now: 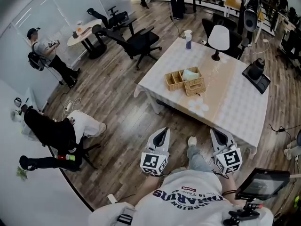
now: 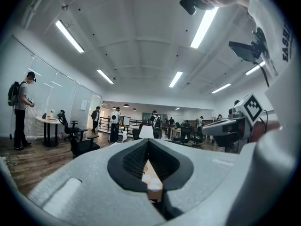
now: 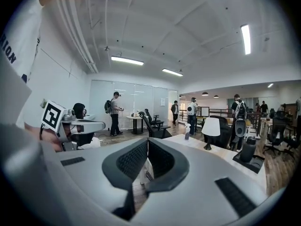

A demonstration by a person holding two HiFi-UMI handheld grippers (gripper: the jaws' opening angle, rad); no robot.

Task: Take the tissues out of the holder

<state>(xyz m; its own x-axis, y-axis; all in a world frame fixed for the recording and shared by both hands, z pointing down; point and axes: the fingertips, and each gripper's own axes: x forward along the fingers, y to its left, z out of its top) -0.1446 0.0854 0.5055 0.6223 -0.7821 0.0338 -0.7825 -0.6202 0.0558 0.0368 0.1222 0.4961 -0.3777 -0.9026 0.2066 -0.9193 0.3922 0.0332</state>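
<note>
A wicker holder with several compartments stands on the white-clothed table. Pale tissues lie in its far compartment. Both grippers hang in front of the table's near edge, well short of the holder and over the floor. The left gripper has its jaws together with nothing in them, and its own view shows the tips meeting. The right gripper is shut and empty too, pointing towards the table. The holder barely shows between the left jaws.
On the table are a spray bottle, a white lamp, a black device and some small white pieces. Office chairs stand beyond the table's left corner. People stand and sit at the left.
</note>
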